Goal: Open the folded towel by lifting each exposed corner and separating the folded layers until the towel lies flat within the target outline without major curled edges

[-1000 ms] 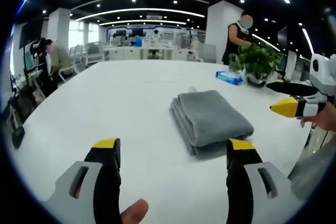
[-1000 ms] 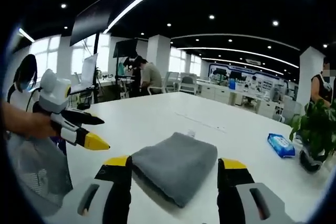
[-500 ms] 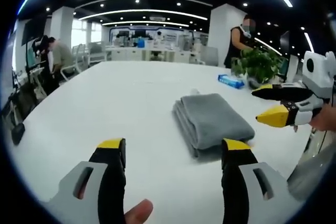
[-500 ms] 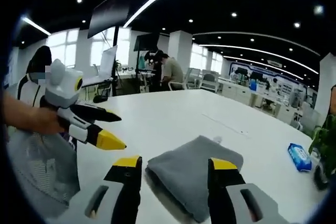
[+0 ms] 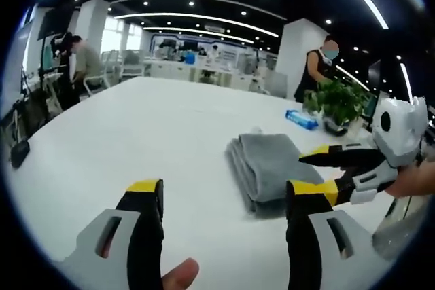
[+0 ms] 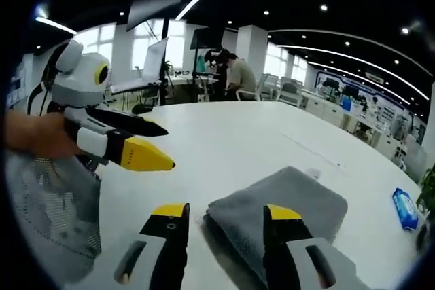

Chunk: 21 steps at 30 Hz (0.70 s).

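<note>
A blue wipes packet point(image 5: 301, 119) lies on the white table point(image 5: 136, 134), beside a potted green plant point(image 5: 336, 102). Behind the plant stands a person in black point(image 5: 317, 73). Another person point(image 6: 238, 76) sits beyond the table's far edge.

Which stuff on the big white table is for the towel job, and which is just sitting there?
For the job:
grey folded towel
left gripper
right gripper

Just sitting there:
blue packet
potted plant

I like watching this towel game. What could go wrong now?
The right gripper is open at the near corner of the folded gray towel; it may pinch several layers at once. The left gripper holds nothing, so the towel might slide across the smooth white table.
</note>
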Available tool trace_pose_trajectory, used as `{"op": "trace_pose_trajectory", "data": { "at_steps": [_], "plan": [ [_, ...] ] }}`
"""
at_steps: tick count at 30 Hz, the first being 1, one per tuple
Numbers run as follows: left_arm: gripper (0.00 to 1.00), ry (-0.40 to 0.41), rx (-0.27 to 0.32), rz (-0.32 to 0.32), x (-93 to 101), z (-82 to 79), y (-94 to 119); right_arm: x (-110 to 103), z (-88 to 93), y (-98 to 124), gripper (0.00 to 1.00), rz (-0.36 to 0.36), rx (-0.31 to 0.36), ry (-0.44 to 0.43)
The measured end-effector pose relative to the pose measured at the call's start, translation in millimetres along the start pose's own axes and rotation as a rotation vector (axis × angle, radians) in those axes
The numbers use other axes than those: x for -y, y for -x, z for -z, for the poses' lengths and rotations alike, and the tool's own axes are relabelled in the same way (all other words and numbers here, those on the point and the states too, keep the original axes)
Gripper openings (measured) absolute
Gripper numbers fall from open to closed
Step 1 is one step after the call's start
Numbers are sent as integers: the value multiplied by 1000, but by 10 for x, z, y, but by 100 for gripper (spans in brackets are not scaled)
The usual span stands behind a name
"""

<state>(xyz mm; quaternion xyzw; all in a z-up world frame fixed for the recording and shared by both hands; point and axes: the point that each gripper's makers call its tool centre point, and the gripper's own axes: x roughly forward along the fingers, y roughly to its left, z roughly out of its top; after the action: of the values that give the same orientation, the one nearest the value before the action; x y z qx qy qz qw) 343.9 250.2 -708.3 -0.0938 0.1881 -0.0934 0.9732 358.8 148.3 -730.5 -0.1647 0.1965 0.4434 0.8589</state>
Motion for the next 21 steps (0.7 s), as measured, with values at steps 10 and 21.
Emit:
{"op": "trace_pose_trajectory", "data": {
  "at_steps": [10,21],
  "plan": [
    [73,-46,16,30,99,-37,-1,13,178,-271,38,17,-74,75],
    [73,-23,13,33,86,-44,-25,55,311,-374,23,78,-141,170]
  ]
}}
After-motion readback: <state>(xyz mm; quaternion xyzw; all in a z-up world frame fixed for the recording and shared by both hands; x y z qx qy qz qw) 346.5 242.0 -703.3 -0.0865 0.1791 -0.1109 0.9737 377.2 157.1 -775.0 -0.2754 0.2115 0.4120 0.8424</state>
